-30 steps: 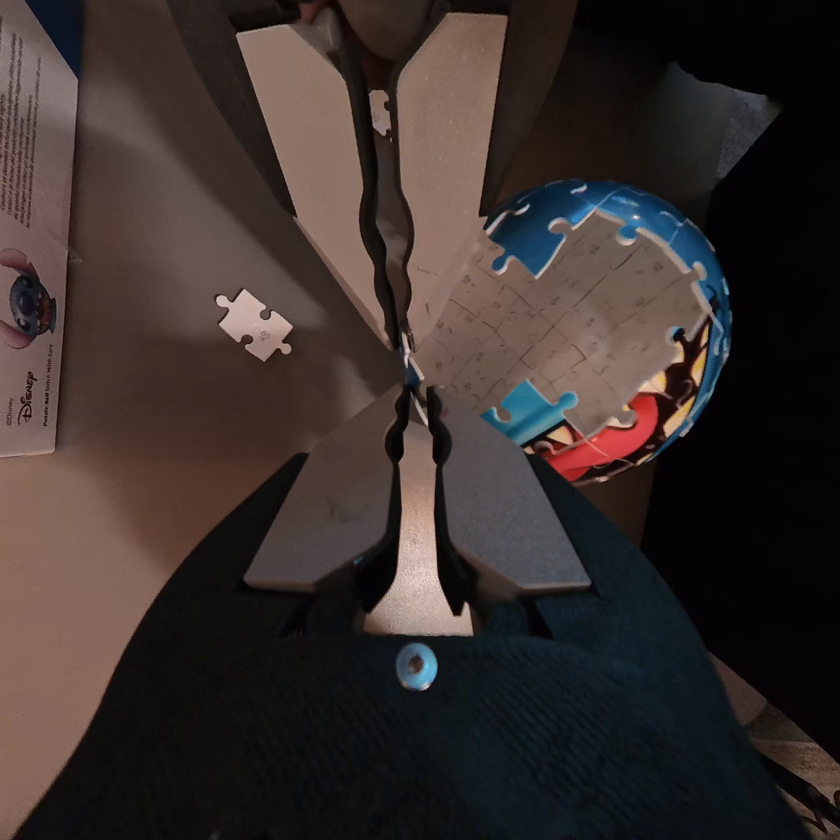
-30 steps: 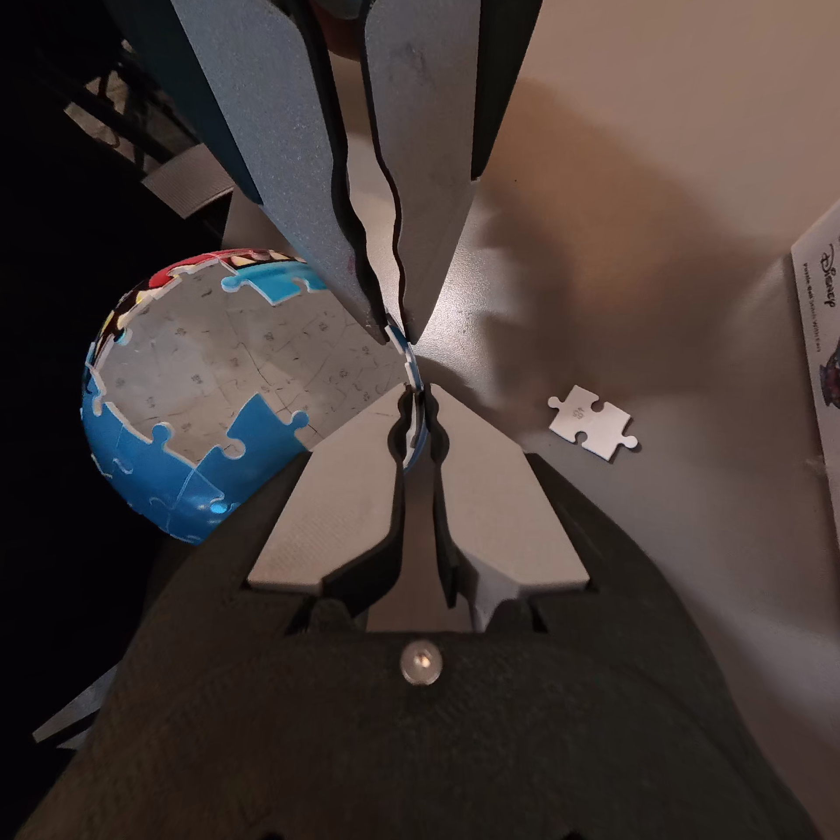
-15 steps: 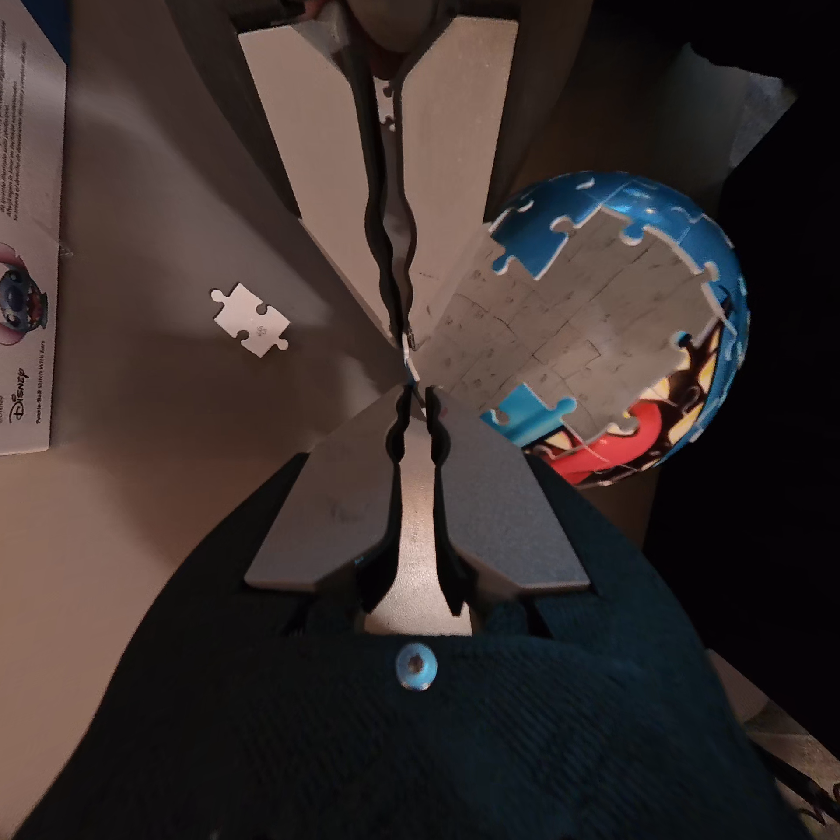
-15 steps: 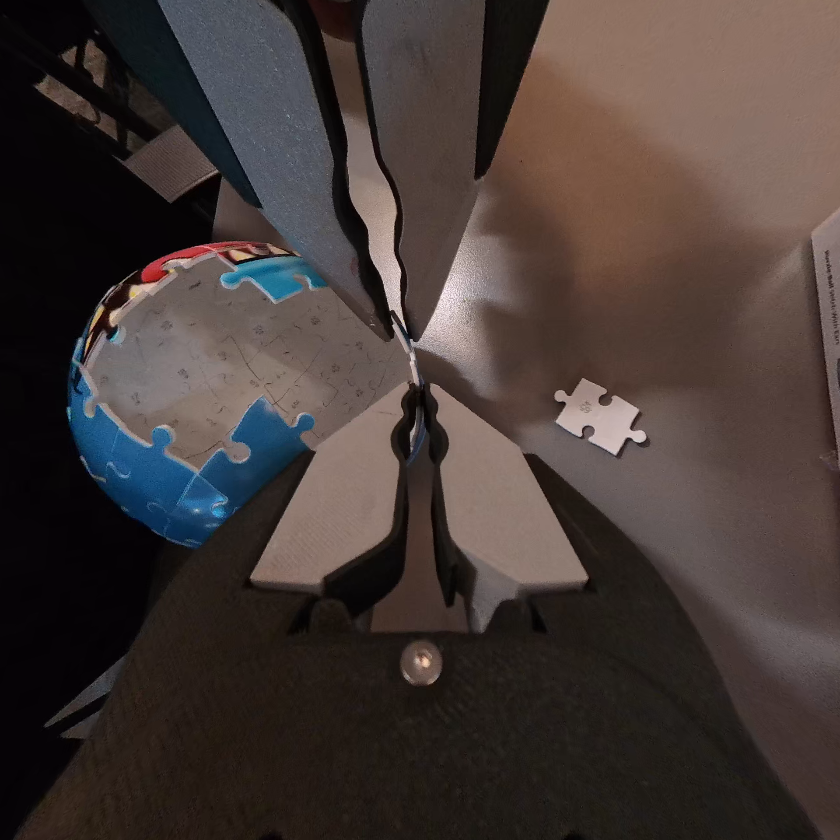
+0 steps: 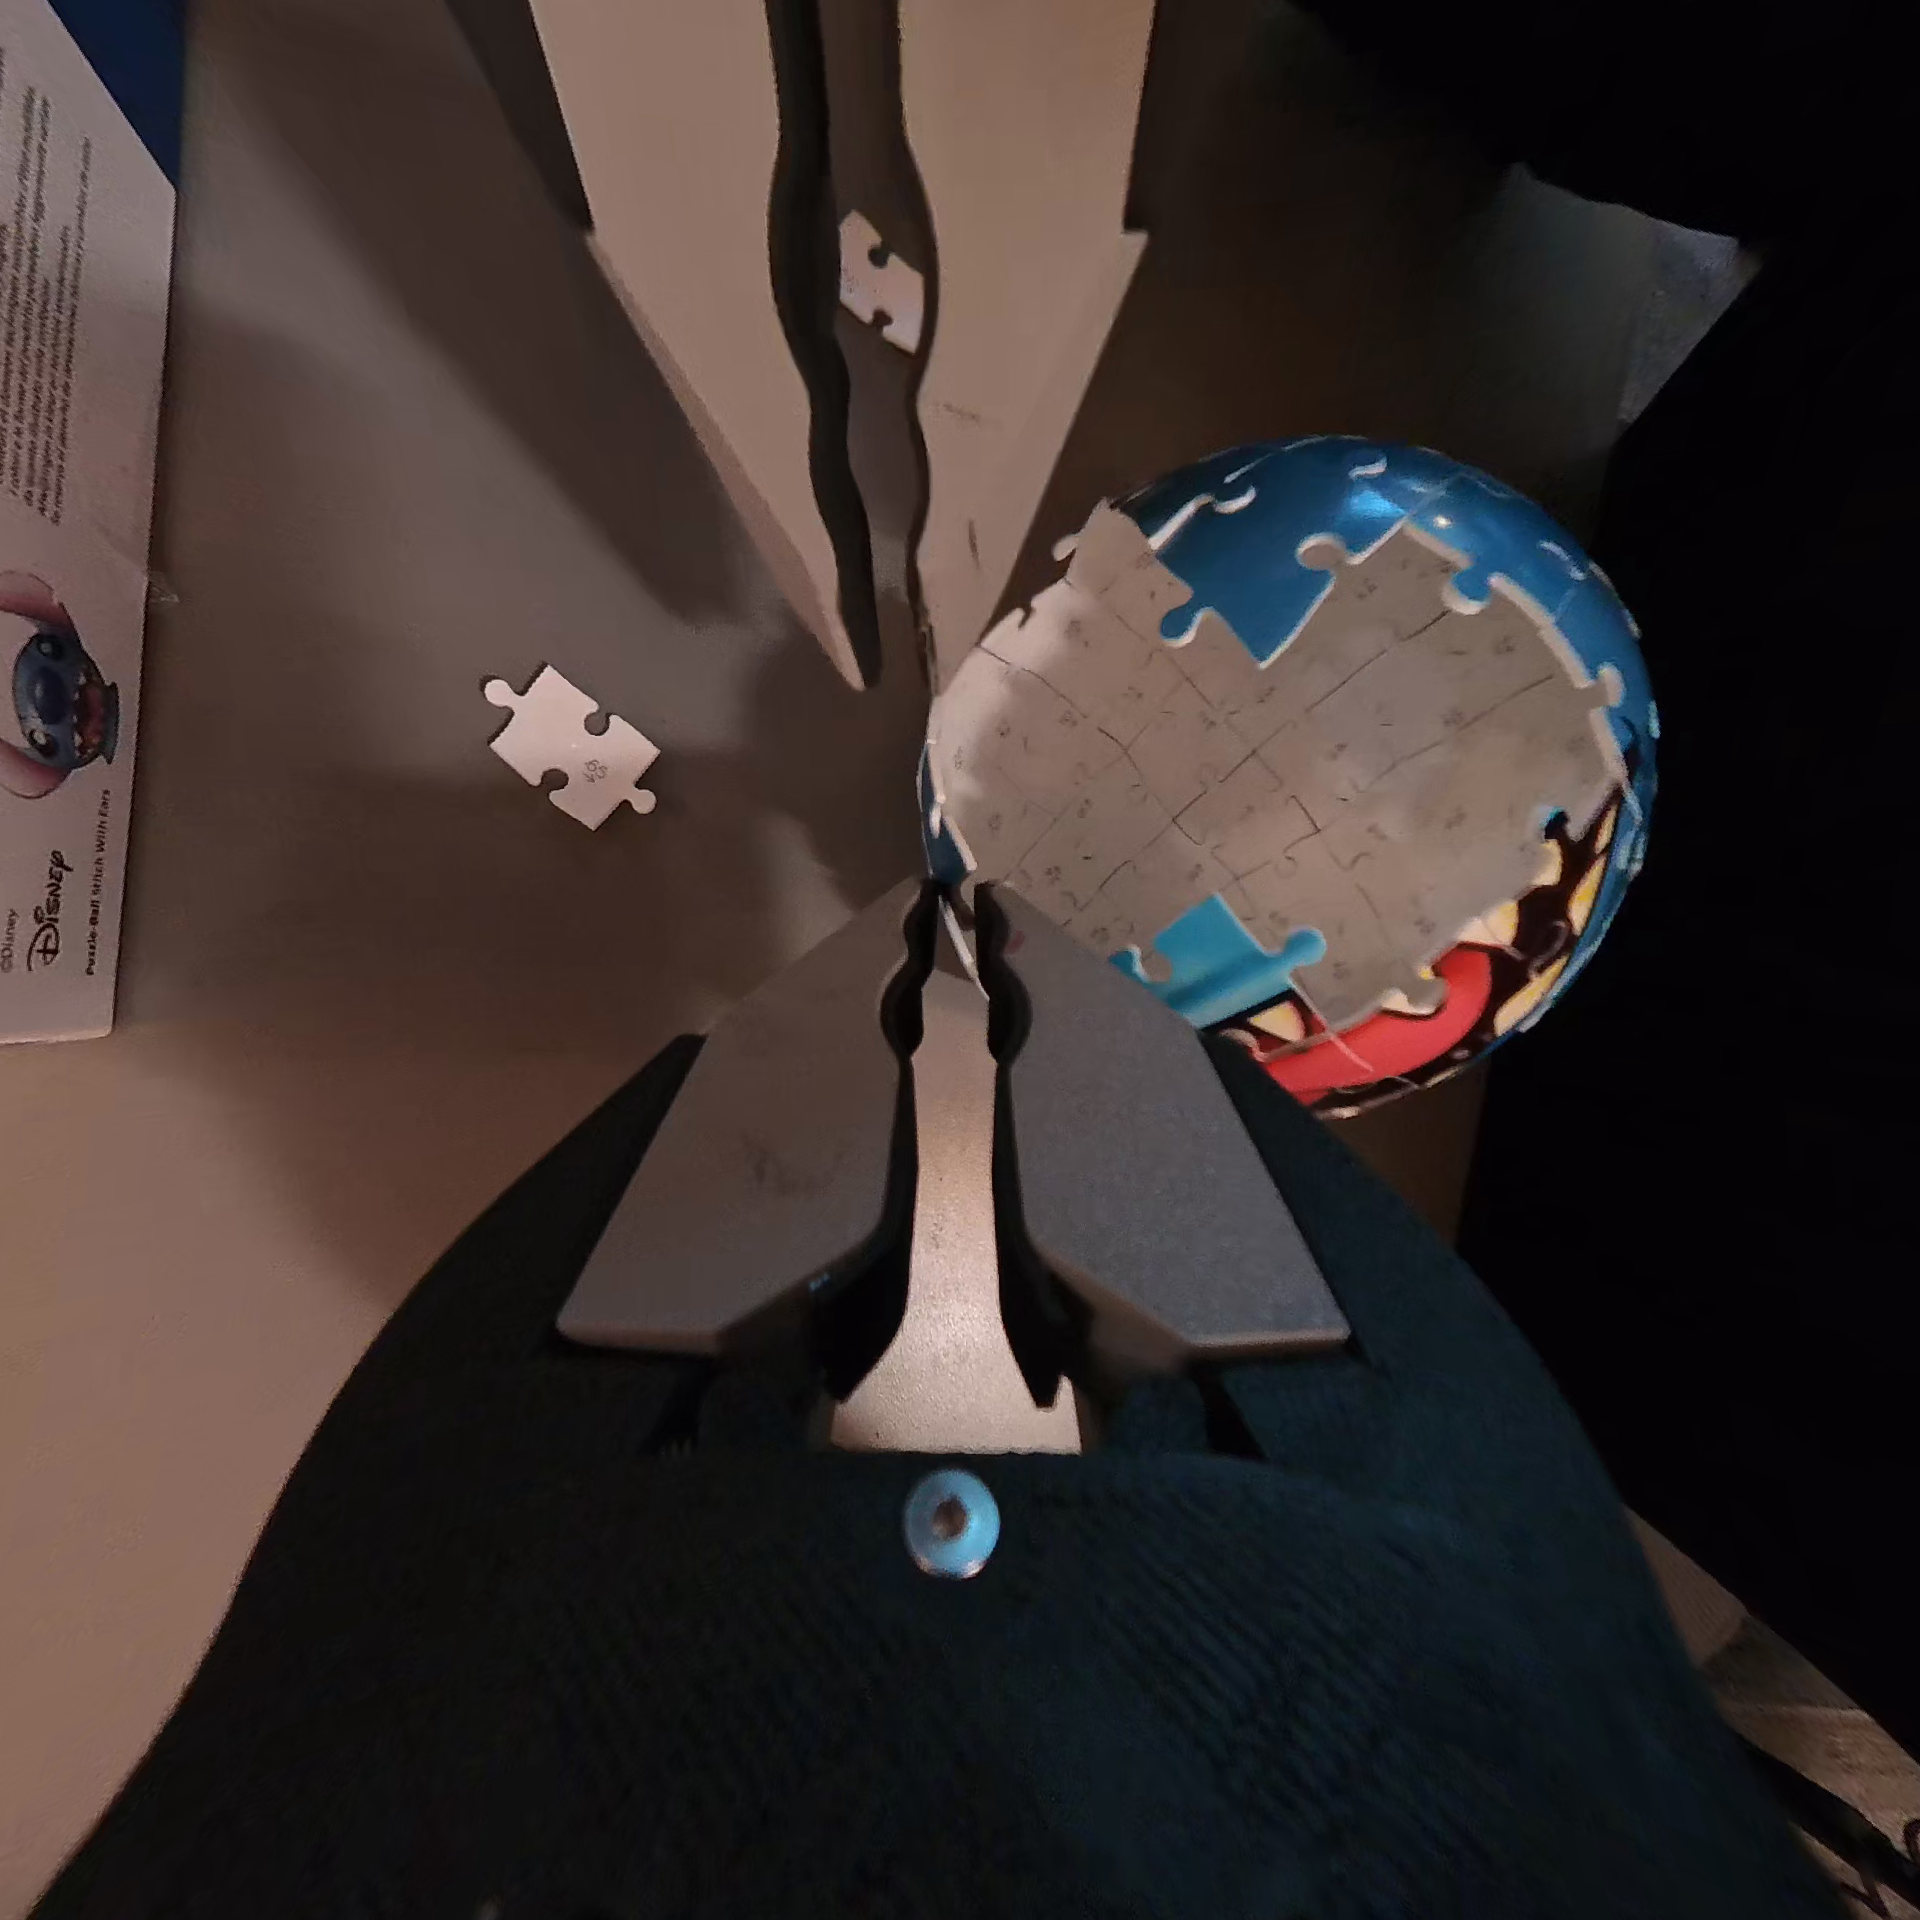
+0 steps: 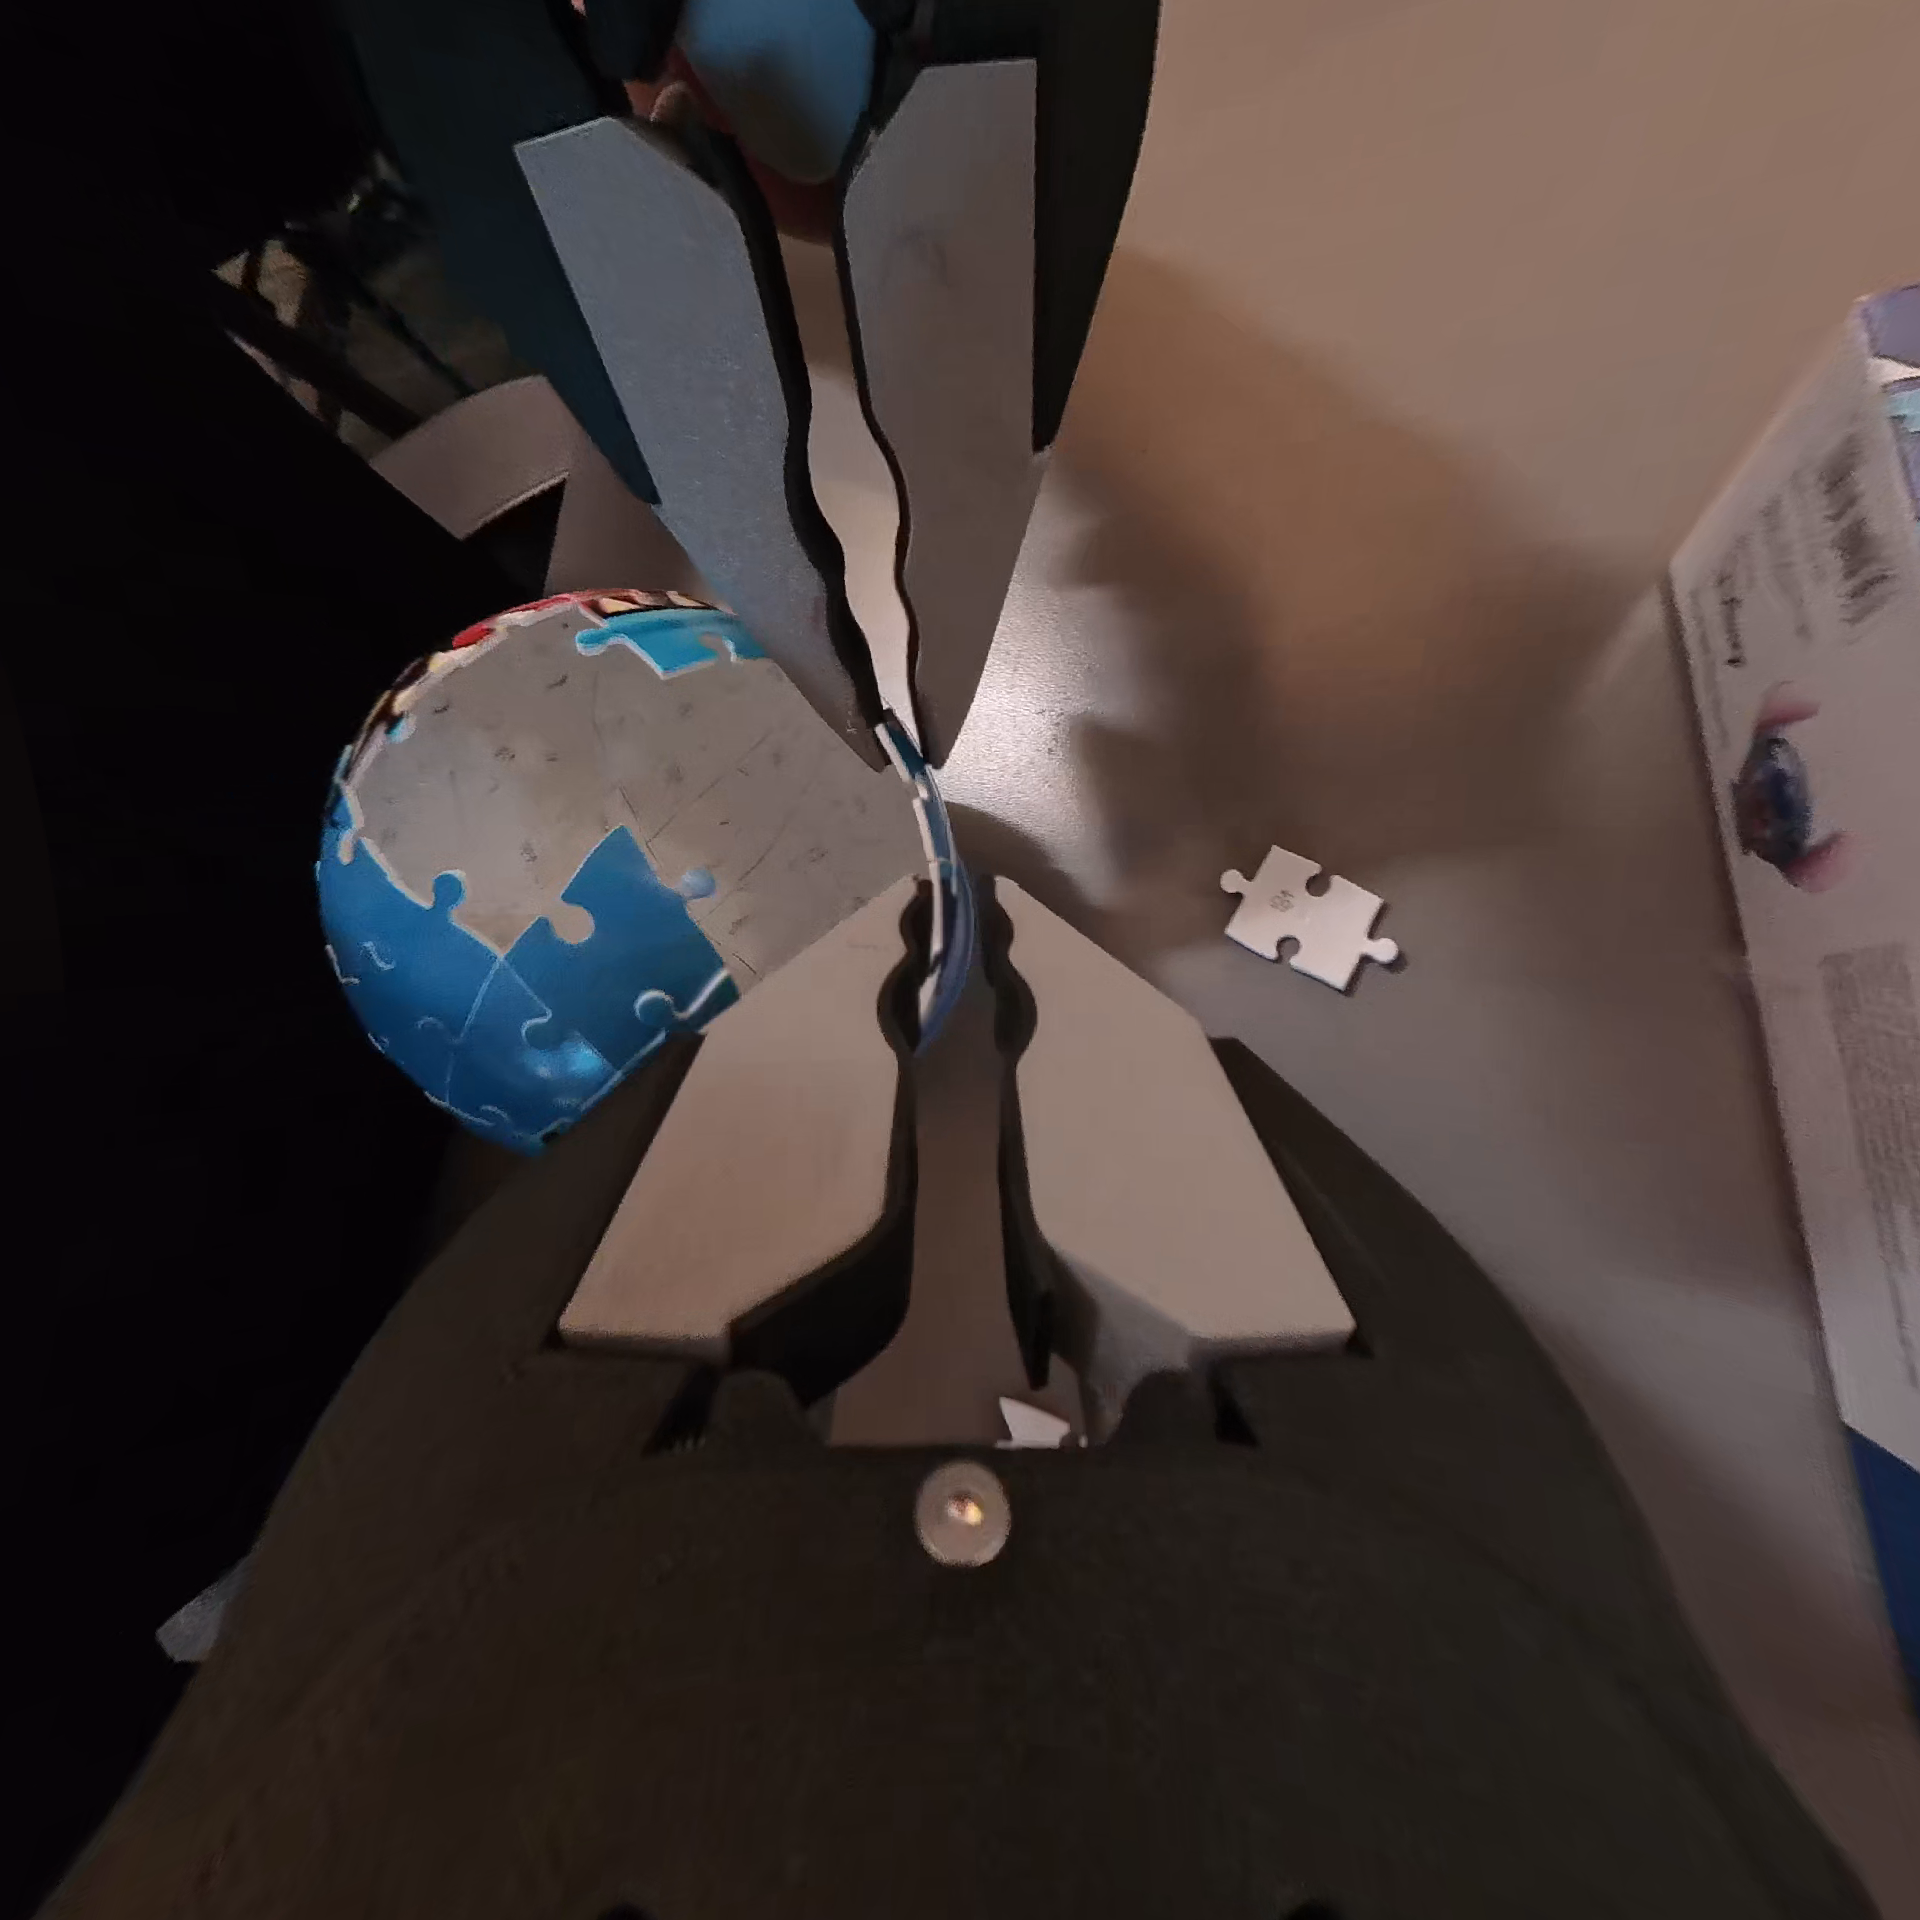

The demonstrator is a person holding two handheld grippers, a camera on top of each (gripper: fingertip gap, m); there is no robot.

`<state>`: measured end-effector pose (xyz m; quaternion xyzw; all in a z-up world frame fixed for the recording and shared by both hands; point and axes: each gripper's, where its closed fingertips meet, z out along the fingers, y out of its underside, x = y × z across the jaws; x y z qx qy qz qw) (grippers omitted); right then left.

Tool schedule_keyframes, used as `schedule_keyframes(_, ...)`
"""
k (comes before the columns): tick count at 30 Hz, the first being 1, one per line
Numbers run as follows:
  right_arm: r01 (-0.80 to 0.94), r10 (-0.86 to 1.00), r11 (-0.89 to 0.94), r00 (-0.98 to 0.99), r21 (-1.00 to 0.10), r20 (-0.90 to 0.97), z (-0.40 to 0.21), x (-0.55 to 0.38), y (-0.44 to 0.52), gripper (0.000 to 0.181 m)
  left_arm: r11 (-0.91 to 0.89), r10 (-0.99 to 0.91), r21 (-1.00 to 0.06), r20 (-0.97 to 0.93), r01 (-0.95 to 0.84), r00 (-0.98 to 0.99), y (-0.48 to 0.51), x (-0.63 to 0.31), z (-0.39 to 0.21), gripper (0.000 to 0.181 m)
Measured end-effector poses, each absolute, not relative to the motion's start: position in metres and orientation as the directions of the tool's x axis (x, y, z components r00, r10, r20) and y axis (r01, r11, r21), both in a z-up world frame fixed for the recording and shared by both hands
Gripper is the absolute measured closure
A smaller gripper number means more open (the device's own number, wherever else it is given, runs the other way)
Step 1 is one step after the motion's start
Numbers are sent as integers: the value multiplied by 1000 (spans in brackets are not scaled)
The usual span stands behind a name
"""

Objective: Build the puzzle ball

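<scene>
The right gripper point(image 6: 954, 904) had just eased apart off the rim of the blue, half-built puzzle ball point(image 5: 1288, 769). Ball sat right of centre, pinched only by the left gripper point(image 5: 951, 899). Likely next: the loose white jigsaw piece point(image 5: 571, 748), left of centre on the beige surface point(image 5: 312, 520).

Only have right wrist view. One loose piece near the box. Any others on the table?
Observer: Yes. A second piece lies on the table; left wrist view shows it between the right gripper fingers.
Operator: Is the left gripper holding the ball?
Observer: Yes, its fingers are closed on the rim.
Operator: What's on the ball's outside near it?
Observer: Red, yellow and dark picture pieces.
</scene>
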<state>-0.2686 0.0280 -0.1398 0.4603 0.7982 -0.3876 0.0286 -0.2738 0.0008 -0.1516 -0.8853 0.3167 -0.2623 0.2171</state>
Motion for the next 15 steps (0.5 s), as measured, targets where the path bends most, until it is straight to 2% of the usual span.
schedule_keyframes(8,778,698,339,-585,-529,-412,-159,-265,14,172,-704,-675,-548,320,-451,665,1,-273,-152,177)
schedule_keyframes(15,770,672,337,-600,-542,-434,-163,-271,2,172,-705,-674,-549,320,-449,666,1,-274,-151,177)
